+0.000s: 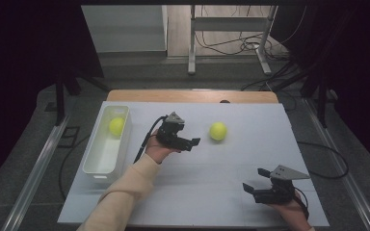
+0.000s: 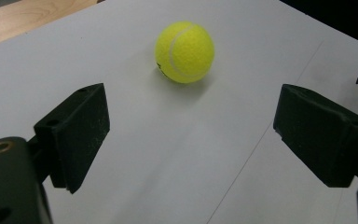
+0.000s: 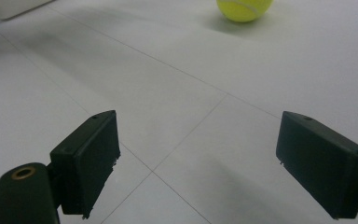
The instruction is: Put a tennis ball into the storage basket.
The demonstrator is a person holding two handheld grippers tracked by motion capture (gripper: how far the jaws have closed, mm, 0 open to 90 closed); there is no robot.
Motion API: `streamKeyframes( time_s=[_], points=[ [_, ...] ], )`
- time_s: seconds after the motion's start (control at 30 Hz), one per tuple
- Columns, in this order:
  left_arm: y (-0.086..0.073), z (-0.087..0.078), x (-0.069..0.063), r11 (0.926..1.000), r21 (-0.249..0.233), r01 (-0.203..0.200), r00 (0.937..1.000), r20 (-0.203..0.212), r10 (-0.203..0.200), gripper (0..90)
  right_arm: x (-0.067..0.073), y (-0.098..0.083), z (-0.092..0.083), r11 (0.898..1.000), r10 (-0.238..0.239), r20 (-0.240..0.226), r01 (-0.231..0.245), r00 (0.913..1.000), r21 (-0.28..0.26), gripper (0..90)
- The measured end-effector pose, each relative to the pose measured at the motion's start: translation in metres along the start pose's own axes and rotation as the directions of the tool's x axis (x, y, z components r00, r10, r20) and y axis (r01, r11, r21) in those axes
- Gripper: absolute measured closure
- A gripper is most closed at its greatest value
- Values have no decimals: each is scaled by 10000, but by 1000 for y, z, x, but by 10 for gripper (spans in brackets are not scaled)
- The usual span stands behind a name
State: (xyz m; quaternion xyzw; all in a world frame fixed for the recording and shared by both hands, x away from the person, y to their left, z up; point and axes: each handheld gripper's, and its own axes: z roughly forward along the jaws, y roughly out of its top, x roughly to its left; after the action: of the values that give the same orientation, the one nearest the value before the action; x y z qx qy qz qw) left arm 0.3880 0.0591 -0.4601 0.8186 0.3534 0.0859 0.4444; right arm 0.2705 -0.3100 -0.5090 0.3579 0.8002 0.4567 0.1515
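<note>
A yellow tennis ball [image 1: 218,131] lies on the white tabletop [image 1: 212,178] right of centre. In the left gripper view the tennis ball [image 2: 184,52] sits a short way ahead of the jaws, apart from them. My left gripper [image 1: 192,143] hovers just left of this ball, pointing toward it, open with nothing between its fingers [image 2: 191,135]. A second tennis ball [image 1: 116,126] rests inside the white bin [image 1: 95,166] at the left. My right gripper [image 1: 255,180] stays near the table's front right, open and empty [image 3: 198,158]; the loose ball [image 3: 244,8] lies far ahead of it.
The white bin is long and narrow and runs along the table's left edge; its corner [image 3: 18,7] shows in the right gripper view. A wooden strip [image 1: 192,96] borders the table's far side. Cables and a metal frame [image 1: 231,43] stand on the floor beyond.
</note>
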Motion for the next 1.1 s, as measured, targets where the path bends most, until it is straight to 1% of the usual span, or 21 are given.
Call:
streamKeyframes(
  time_s=[0.2,0.6,0.8,0.87,0.97,1.1],
  points=[
    [1,8,1,9999,118,79,10000,-29,-79,113,0,0,0,10000,6,-1,-6,10000,8,135],
    [9,24,1,9988,489,-69,9999,-76,73,113,0,0,0,10000,11,1,-11,10000,-7,135],
    [10,32,0,9984,561,-30,10000,-39,32,113,0,0,0,10000,31,22,-31,10000,-8,135],
    [10,35,1,9978,664,-76,10000,-45,79,113,0,0,0,10000,33,21,-33,10000,-12,135],
    [11,39,1,9977,673,-84,9999,-74,89,113,0,0,0,10000,38,14,-38,10000,-16,135],
    [13,45,1,9976,690,-80,10000,-15,81,113,0,0,0,10000,24,11,-24,10000,-10,135]
  ],
)
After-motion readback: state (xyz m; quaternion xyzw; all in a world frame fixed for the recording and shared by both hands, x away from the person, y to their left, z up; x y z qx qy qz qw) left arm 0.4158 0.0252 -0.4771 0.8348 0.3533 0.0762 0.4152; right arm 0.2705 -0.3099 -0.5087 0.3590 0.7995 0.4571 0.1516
